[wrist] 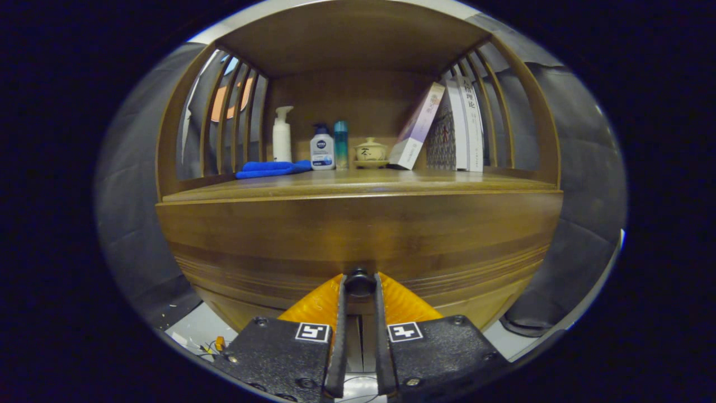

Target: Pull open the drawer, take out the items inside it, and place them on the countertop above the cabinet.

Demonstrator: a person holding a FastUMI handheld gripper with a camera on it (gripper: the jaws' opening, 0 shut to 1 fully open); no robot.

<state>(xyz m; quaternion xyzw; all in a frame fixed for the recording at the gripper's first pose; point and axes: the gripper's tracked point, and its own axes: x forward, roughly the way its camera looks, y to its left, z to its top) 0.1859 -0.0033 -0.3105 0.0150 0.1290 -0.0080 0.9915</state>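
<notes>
- Down at the bottom centre of the frame, the gripper (359, 285) has its two black fingers (338, 347) drawn close together, with only a narrow gap left, and both tips press on a small dark round knob (359, 282).
- That knob sits on the drawer (358, 246), a wide brown wooden front that fills the middle of the frame; whether it has come out at all cannot be told from this angle, and its inside is hidden.
- Orange finger backings fan out on either side of the knob, touching or nearly touching the drawer front.
- Just above the drawer runs the countertop (475, 182), the flat wooden shelf of the cabinet (168, 140), with slatted sides at left and right.
- On the countertop, left of centre, lies a folded blue cloth (272, 168).
- Behind the cloth stands a white pump bottle (282, 135); to its right are a shorter white bottle with a blue cap (322, 148) and a slim teal bottle (340, 144).
- Near the centre sits a small cream lidded cup (370, 151) on a saucer.
- Toward the upper right, a pale box (417, 127) leans against upright books (461, 126).
</notes>
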